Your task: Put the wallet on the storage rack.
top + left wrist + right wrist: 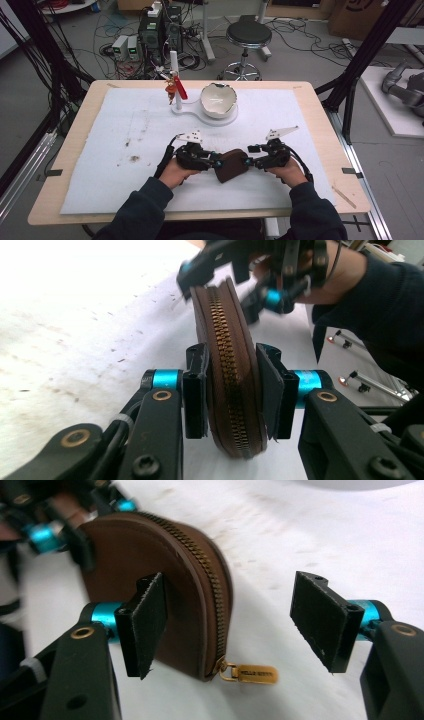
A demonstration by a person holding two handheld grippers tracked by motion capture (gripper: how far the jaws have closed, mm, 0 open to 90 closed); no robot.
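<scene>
One brown pouch [231, 165], one white bowl [218, 100], two grippers: left [212, 160], right [250, 161].

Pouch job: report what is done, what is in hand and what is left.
Done: the left gripper clamps the brown pouch upright by its sides. In hand: the right gripper, jaws open, sits at the gold zip pull. Left: the zip is fully closed, so probably gripping the pull and opening it.

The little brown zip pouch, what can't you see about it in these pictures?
- What is inside the brown leather zip pouch: zip closed, left gripper clamped around it.
- Words on the gold zip tag: too small, right gripper view.
- The pouch's far end: blurred, left gripper view.
- In the high view, both grippers cover its ends.
</scene>
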